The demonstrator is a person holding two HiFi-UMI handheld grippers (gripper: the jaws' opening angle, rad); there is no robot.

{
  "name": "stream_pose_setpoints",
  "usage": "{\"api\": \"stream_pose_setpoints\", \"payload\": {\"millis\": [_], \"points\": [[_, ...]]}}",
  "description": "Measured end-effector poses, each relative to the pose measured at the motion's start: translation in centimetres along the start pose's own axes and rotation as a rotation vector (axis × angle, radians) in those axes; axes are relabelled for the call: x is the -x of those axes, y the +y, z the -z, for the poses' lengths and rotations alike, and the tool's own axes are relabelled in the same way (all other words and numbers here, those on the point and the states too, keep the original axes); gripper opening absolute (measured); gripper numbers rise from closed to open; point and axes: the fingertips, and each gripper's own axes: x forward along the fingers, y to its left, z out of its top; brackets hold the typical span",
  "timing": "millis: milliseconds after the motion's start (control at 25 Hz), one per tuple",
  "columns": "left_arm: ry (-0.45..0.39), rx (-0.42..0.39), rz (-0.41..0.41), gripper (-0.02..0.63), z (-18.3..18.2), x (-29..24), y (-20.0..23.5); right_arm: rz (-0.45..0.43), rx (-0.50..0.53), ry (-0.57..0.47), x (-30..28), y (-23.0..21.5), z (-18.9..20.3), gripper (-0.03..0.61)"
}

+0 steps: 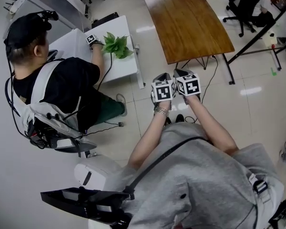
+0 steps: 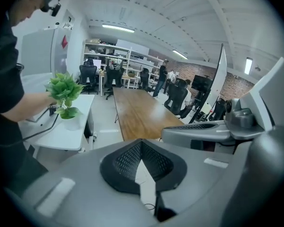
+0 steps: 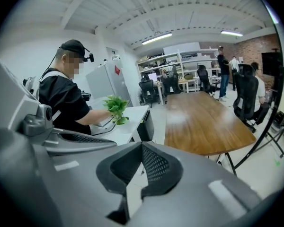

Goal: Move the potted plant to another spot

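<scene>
The potted plant [image 1: 116,45], leafy green in a white pot, stands on a small white table [image 1: 124,68] at the upper left of the head view. It also shows in the left gripper view as the plant [image 2: 64,91] and in the right gripper view as the plant [image 3: 116,105]. Another person in black [image 1: 62,87] reaches to it with a marker-cube gripper [image 1: 91,39]. My left gripper [image 1: 162,76] and right gripper [image 1: 181,73] hang side by side over the floor, far from the plant. Both are shut with nothing between the jaws: left gripper [image 2: 142,142], right gripper [image 3: 142,145].
A long wooden table [image 1: 188,20] stretches ahead at the right, with an office chair [image 1: 245,6] beyond it. Cables trail over the tiled floor [image 1: 133,128]. Shelves, chairs and standing people fill the room's far end [image 2: 156,79].
</scene>
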Motion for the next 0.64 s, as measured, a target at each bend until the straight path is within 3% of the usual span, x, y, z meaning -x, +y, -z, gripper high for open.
{"api": "stream_pose_setpoints", "payload": {"millis": [360, 640], "points": [[-0.015, 0.004, 0.016, 0.009, -0.7, 0.2, 0.7, -0.017, 0.019, -0.009, -0.5, 1.2, -1.4, 0.0], [-0.003, 0.001, 0.026, 0.009, -0.9, 0.0, -1.6, -0.028, 0.021, -0.006, 0.7, 0.0, -1.2, 0.0]]}}
